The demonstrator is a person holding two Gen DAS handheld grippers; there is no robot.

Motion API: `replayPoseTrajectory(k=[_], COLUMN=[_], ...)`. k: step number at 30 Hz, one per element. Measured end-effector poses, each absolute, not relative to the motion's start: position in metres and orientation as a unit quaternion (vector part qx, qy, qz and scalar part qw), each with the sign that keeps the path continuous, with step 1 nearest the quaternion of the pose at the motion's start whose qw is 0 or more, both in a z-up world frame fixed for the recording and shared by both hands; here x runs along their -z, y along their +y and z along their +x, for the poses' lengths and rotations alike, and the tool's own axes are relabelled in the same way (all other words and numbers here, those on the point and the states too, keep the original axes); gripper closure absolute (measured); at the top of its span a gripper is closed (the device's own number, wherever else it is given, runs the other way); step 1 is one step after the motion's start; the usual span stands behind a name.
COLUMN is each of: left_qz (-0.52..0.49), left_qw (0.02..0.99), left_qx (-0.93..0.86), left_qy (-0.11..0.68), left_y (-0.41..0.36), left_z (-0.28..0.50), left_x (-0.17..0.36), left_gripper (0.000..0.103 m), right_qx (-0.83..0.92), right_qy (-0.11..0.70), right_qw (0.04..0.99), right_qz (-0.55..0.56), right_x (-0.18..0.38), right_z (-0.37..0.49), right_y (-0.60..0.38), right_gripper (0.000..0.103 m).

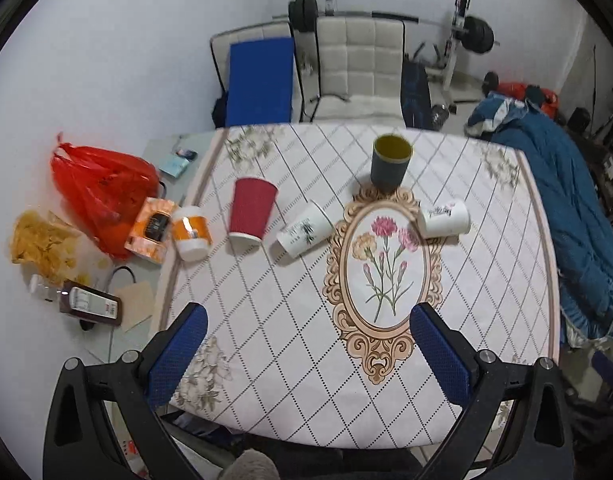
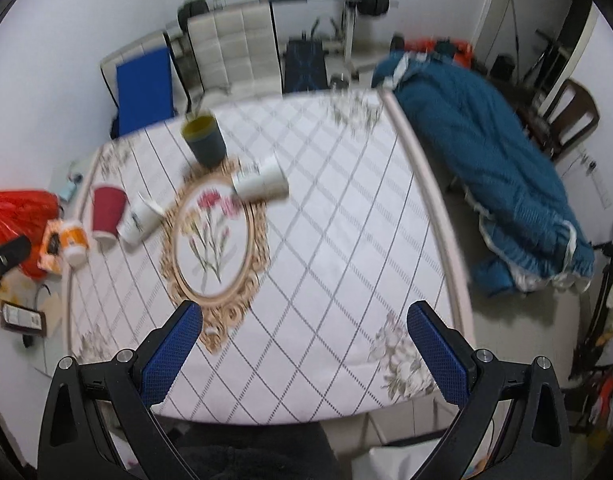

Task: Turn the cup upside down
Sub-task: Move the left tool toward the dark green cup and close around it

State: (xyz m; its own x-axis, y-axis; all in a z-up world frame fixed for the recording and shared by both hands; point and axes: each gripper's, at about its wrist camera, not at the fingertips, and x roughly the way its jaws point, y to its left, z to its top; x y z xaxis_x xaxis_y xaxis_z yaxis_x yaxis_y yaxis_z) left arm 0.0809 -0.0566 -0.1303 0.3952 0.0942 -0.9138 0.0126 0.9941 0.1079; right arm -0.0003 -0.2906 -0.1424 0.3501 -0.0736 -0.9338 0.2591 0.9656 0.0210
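Left gripper [image 1: 308,316] spread wide, nothing between the blue pads [image 1: 178,354], hovering over near edge of table [image 1: 486,280]. Right gripper [image 2: 304,314] also spread, empty, low centre of frame. Dark grey cup [image 1: 390,164] with yellow interior upright, mouth up, upper centre of left view, just touching top of the oval flower motif [image 1: 382,268]. Red paper cup [image 1: 252,210] standing rim-down, centre left. Two white paper cups on their sides: one [image 1: 304,230] beside the red, one [image 1: 444,218] right of the motif. Print on both illegible. Orange-labelled jar [image 1: 191,232] at left table edge. Right view motion-blurred; cup details smeared. Red plastic bag [image 1: 98,188] at left, contents unclear.
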Motion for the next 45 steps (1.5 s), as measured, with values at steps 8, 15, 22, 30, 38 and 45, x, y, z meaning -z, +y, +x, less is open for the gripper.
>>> replayPoseTrajectory(k=[8,15,22,30,38,45], left_qz=[0.062,0.080,0.102,0.120,0.146,0.165], left_qw=[0.821,0.837,0.851,0.853,0.851,0.854], left_qx=[-0.006,0.018,0.028,0.062,0.109,0.120], left_qy=[0.568,0.542,0.514,0.504,0.492,0.479], left_y=[-0.068,-0.077,-0.090,-0.113,-0.144,-0.167], left_z=[0.125,0.184,0.238,0.283,0.315,0.330], left_x=[0.196,0.229,0.256,0.285,0.315,0.331], left_gripper=[0.000,0.000,0.000,0.000,0.000,0.000], right_qx=[0.096,0.115,0.140,0.166,0.193,0.203], right_qy=[0.625,0.648,0.657,0.667,0.674,0.674], right_qw=[0.770,0.747,0.735,0.719,0.704,0.701], right_qz=[0.085,0.092,0.095,0.101,0.113,0.117], right_x=[0.239,0.290,0.324,0.349,0.361,0.364], right_z=[0.031,0.066,0.103,0.136,0.152,0.160], right_y=[-0.293,-0.292,-0.288,-0.300,-0.318,-0.328], right_gripper=[0.000,0.000,0.000,0.000,0.000,0.000])
